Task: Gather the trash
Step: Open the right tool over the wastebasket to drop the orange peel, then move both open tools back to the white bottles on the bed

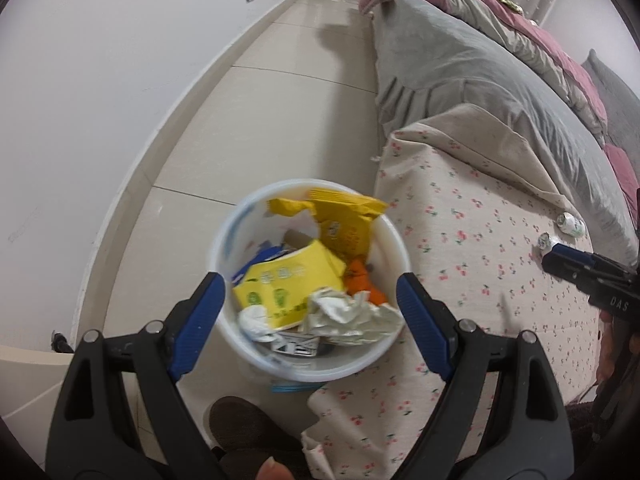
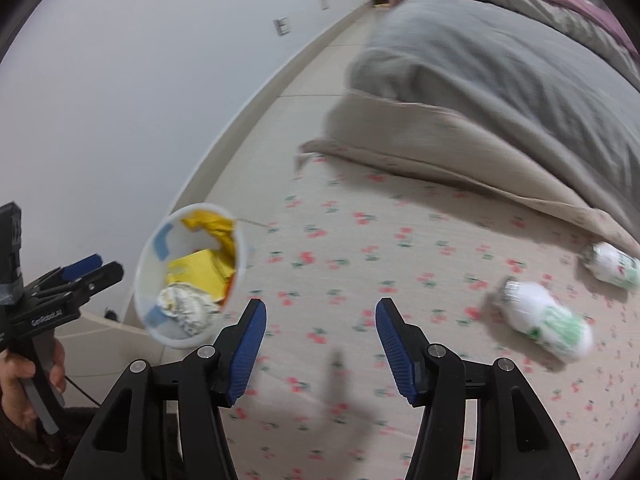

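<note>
Two small plastic bottles [image 2: 546, 320] lie far right on the bed [image 2: 360, 240] (light, slick, likely to roll), best pinched mid-body by the right claw [image 2: 320, 340], jaws apart and empty.

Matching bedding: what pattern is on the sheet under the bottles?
Small red cherries on cream sheet; right wrist view.

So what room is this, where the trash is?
Most likely a bedroom. There is a bed with a cherry-print sheet, a grey quilt and a pink blanket, next to a tiled floor and a white plastic trash bin.
</note>
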The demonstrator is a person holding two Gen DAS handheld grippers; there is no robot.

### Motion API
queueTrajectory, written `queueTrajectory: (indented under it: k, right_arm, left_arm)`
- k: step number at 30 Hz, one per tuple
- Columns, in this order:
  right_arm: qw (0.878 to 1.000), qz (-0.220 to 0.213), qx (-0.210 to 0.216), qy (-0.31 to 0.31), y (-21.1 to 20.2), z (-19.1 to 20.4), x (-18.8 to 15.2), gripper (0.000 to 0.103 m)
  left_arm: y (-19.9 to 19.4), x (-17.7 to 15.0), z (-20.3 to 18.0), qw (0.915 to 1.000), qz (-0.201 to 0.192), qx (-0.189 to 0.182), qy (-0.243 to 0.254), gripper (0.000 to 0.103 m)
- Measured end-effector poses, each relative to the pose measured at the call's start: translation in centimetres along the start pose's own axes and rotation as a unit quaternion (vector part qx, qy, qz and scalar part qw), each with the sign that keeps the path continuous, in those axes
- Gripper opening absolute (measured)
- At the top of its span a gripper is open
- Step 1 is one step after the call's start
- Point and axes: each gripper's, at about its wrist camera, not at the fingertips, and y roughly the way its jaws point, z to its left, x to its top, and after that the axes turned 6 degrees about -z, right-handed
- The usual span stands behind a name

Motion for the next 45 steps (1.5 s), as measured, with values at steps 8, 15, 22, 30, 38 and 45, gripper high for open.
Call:
queueTrajectory:
  k: [8, 15, 22, 30, 38, 45]
  right_arm:
    - [0.998, -0.017, -0.049, 0.039, -2.6, -6.0, -0.4, 0.059]
    - [0.992, -0.025, -0.085, 0.090, -5.4, -12.6, -2.4, 0.060]
    - [0.982, -0.038, -0.119, 0.145, -8.5, -19.2, -4.5, 0.060]
    - [0.971, -0.045, -0.141, 0.188, -10.5, -24.2, -5.9, 0.060]
    - [0.966, -0.037, -0.149, 0.208, -11.3, -27.4, -7.3, 0.060]
    - [0.956, -0.034, -0.156, 0.245, -11.6, -30.2, -8.1, 0.060]
  left_arm:
    - [0.8, 0.4, -4.7, 0.9993, 0.009, -0.018, 0.031, 0.087]
    - [2.2, 0.2, -10.4, 0.9962, 0.025, -0.031, 0.078, 0.087]
    - [4.0, -0.3, -18.7, 0.9820, 0.029, -0.049, 0.180, 0.087]
    - [7.2, -1.4, -28.1, 0.9516, 0.034, -0.070, 0.297, 0.087]
    - [9.2, -2.0, -36.4, 0.9088, 0.045, -0.109, 0.400, 0.087]
    - [11.1, -2.9, -41.2, 0.8655, 0.073, -0.126, 0.479, 0.087]
